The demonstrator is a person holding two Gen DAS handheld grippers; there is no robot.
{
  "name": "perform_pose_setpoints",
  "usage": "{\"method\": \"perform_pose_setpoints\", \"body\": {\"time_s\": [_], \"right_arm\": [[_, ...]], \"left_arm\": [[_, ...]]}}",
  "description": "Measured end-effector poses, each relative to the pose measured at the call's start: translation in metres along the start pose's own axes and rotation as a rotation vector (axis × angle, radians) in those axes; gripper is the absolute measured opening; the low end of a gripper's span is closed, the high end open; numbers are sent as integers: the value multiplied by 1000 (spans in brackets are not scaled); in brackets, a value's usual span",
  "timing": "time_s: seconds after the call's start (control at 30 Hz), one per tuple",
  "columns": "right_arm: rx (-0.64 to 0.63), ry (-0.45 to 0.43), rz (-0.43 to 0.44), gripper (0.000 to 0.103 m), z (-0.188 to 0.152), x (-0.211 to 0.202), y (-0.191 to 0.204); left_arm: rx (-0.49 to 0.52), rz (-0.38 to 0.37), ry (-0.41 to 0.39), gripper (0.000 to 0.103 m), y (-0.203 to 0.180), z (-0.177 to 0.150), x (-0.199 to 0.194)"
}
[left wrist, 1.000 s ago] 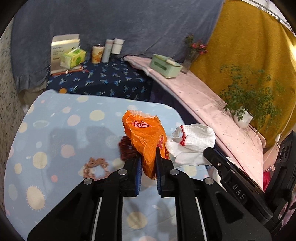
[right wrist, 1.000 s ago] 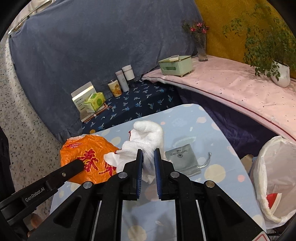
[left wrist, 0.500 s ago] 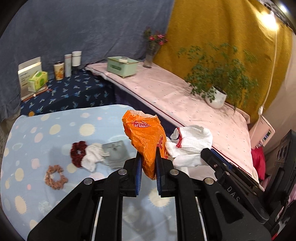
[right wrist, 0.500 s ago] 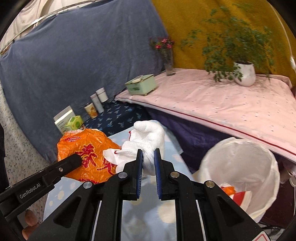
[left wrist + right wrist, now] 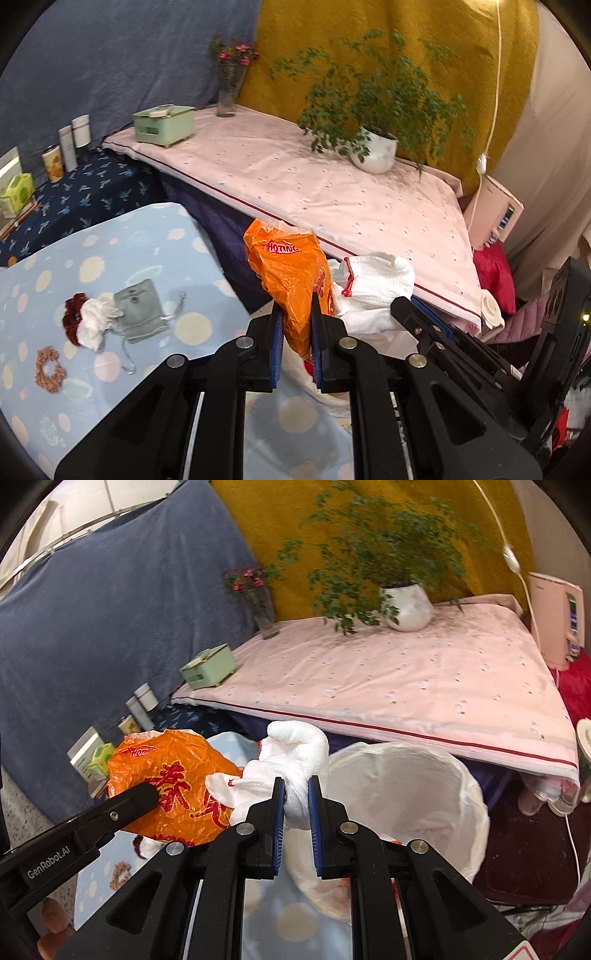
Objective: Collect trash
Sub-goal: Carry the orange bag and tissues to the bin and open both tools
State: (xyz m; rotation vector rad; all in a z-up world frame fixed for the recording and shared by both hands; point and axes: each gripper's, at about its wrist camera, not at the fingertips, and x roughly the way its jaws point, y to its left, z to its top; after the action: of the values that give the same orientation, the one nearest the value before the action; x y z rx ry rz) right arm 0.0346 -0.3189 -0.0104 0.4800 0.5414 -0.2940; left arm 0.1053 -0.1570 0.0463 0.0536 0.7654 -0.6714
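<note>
White-lined bin [image 5: 424,775], right view only.

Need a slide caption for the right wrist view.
Right gripper carries a white cloth toward the white-lined bin, beside the left gripper's orange snack bag.

Even, fairly bright indoor light with soft shadows, black fisheye-bent corners, and perhaps slight motion blur on the plant [image 5: 373,550]

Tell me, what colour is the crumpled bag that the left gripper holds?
The bag is orange with red print, seen best in the right wrist view.
</note>
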Motion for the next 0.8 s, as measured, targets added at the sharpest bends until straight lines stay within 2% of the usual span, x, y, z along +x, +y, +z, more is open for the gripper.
{"method": "perform_pose_setpoints", "body": {"time_s": [0.27,0.5,0.57,0.63,0.73,0.8], "right_arm": [[64,19,-52,12,-5,5,-43],[88,40,-77,13,-11,14,-60],[92,51,-83,15,-12,18,-62],[99,57,-89,19,-13,21,-64],[100,61,-92,22,-14,24,-63],[94,63,-92,23,-14,25,-60]], "left_arm": [[51,-39,61,12,-31,-5,33],[53,-40,80,16,-40,-9,54],[38,-41,81,27,-39,-9,57],[26,-37,81,43,-37,-9,59],[21,-27,77,53,-33,-10,61],[17,-17,77,55,-29,-10,62]]}}
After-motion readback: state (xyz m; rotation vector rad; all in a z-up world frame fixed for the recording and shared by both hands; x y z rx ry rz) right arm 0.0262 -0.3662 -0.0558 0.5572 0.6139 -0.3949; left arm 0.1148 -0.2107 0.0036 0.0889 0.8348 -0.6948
